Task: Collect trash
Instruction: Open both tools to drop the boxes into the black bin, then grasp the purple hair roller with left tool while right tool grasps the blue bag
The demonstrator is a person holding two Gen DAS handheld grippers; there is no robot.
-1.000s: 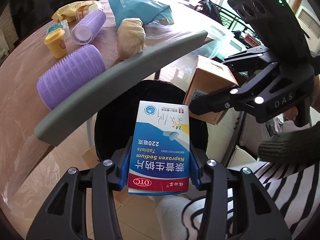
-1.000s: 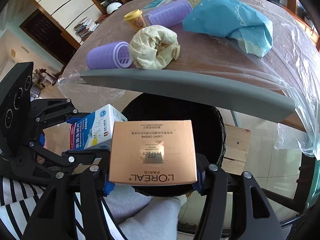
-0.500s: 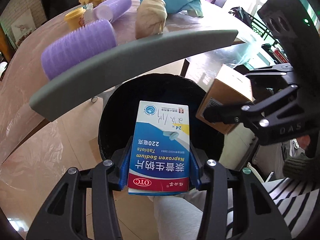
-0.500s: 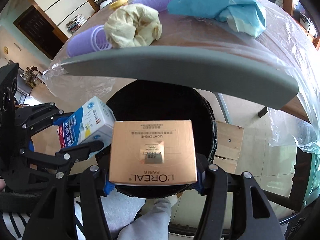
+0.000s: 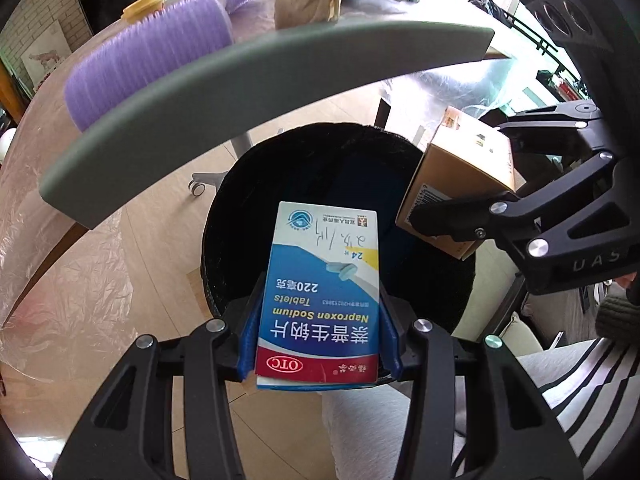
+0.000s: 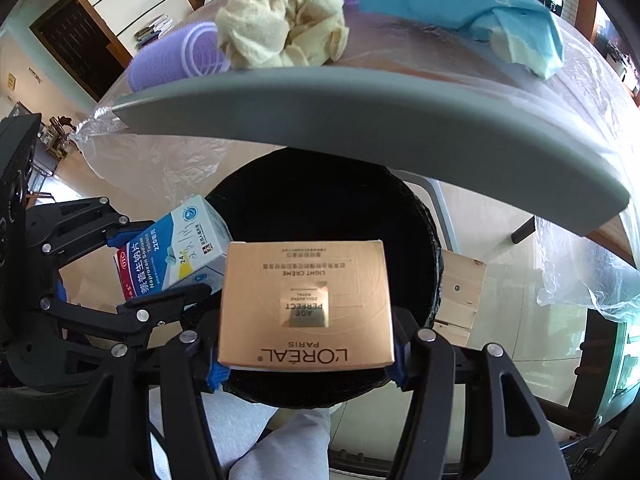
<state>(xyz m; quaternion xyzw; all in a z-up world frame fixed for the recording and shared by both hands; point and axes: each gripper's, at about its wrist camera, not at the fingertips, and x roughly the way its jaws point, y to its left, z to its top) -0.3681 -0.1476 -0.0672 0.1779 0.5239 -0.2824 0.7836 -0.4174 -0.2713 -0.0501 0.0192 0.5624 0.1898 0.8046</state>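
Over the last second you have lowered both grippers toward the round black bin (image 5: 340,184), which now fills more of each view, with the grey table edge (image 5: 240,80) passing overhead. Your left gripper (image 5: 320,336) is clamped on the blue-and-white cardboard tablet box (image 5: 320,300), held above the bin's near rim. Your right gripper (image 6: 306,352) grips the copper-coloured cardboard cream box (image 6: 306,304), also over the opening. Neither box is released yet; both look ready to drop in.
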